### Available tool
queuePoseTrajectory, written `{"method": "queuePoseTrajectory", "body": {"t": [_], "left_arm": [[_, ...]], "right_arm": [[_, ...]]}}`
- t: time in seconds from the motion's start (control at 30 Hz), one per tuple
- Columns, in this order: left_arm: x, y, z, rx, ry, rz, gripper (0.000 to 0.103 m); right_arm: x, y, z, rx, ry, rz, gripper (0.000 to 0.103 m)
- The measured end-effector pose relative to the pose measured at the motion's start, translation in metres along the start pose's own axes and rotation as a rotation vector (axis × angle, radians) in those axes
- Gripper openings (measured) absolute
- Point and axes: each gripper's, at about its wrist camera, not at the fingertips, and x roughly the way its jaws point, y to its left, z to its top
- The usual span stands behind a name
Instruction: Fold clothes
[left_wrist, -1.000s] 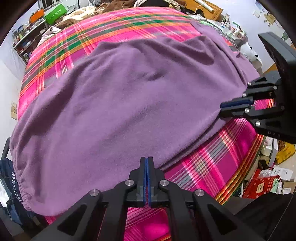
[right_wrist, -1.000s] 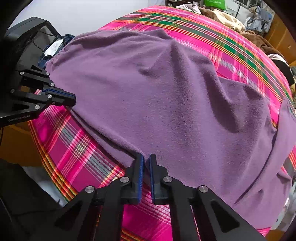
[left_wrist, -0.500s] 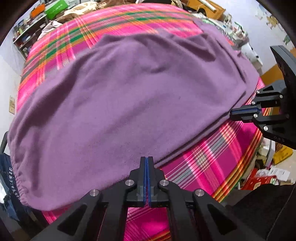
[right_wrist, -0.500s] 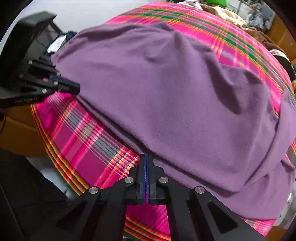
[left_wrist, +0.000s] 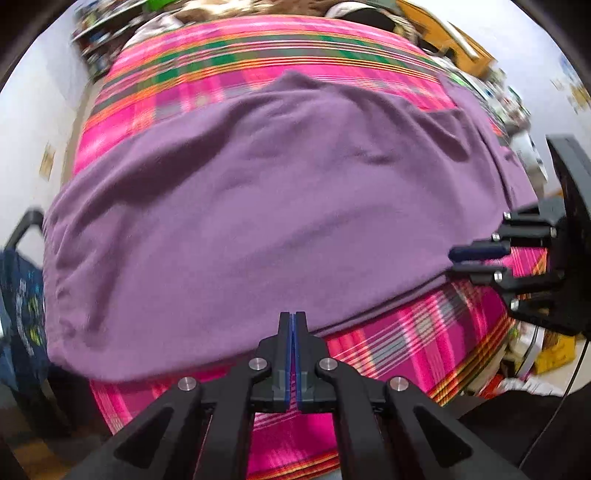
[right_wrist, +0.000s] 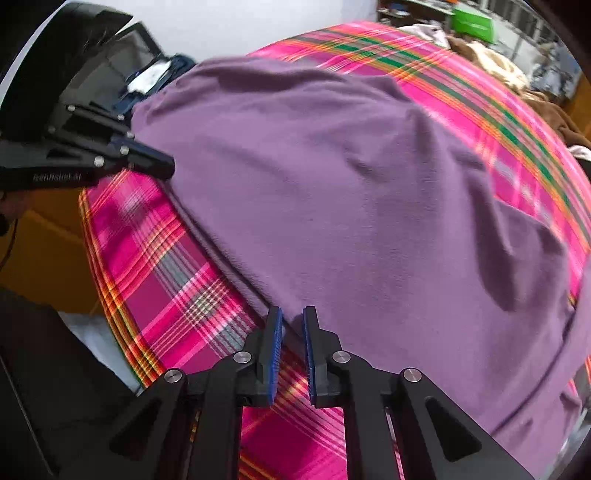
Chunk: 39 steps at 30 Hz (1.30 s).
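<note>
No writing reads clearly: the white lettering on the side of the left claw is too blurred to make out. A purple garment lies spread across a bed with a pink plaid bedspread striped in green and orange. Shelves and clutter crowd the far side of the room, with a green box among them; a dark blue bag sits beside the bed.

The left claw is closed, its blue pads pressed together at the garment's near hem; whether cloth is pinched between them cannot be told. The right claw has just been opening, and its pads now stand apart over the hem without pressing on it. Half a second ago those pads were shut together. The garment now lies flatter, with fewer ridges.
</note>
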Motion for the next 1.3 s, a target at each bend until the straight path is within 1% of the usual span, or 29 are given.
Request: {"method": "queuePoseTrajectory", "body": {"t": [0.07,0.13,0.17,0.2,0.3,0.4,0.47,0.57,0.67,0.77,0.9,1.0,1.07,1.13,1.23,1.3], "left_arm": [[-0.008,0.013,-0.017,-0.061,-0.004,0.003,0.001],[-0.013,0.030,-0.023,-0.124,-0.013,0.015,0.001],[-0.016,0.038,-0.026,-0.156,-0.019,0.020,0.001],[-0.019,0.046,-0.028,-0.191,-0.027,0.026,0.001],[-0.030,0.073,-0.035,-0.280,-0.051,0.034,0.001],[-0.044,0.094,-0.028,-0.359,-0.069,0.046,0.001],[-0.051,0.116,-0.030,-0.408,-0.075,0.054,0.001],[-0.053,0.139,-0.031,-0.469,-0.069,0.057,0.001],[-0.048,0.145,-0.027,-0.493,-0.077,0.058,0.001],[-0.051,0.146,-0.026,-0.487,-0.087,0.057,0.001],[-0.035,0.137,-0.005,-0.445,-0.089,0.049,0.001],[-0.026,0.136,0.000,-0.422,-0.073,0.048,0.001],[-0.018,0.142,0.001,-0.427,-0.050,0.050,0.001],[-0.009,0.147,0.002,-0.431,-0.028,0.052,0.001],[-0.011,0.153,0.004,-0.422,-0.017,0.062,0.001],[-0.018,0.153,0.010,-0.400,-0.033,0.054,0.001]], "right_arm": [[0.001,0.000,0.001,-0.013,-0.001,0.009,0.019],[0.001,-0.001,0.002,-0.014,0.003,0.011,0.018],[0.001,-0.001,0.002,-0.010,0.008,0.001,0.008],[0.000,-0.002,0.002,-0.006,0.012,-0.004,0.003],[-0.003,-0.004,0.003,0.006,0.010,-0.002,0.002],[-0.011,0.000,0.006,-0.001,-0.002,0.003,0.002],[-0.011,0.005,0.005,0.005,-0.003,0.012,0.002],[-0.006,0.005,-0.005,0.007,0.030,0.014,0.002],[-0.008,0.009,-0.005,0.007,0.033,0.005,0.002],[-0.017,0.007,0.002,0.036,0.016,-0.006,0.005],[-0.030,0.009,0.017,0.055,-0.034,0.009,0.007],[-0.022,0.018,0.028,0.058,-0.049,0.012,0.007],[-0.015,0.017,0.028,0.078,-0.032,0.014,0.007],[-0.003,0.012,0.022,0.099,0.033,0.014,0.007],[-0.009,0.009,0.023,0.125,0.030,0.031,0.009],[-0.022,0.002,0.027,0.156,-0.007,0.015,0.009]]}}
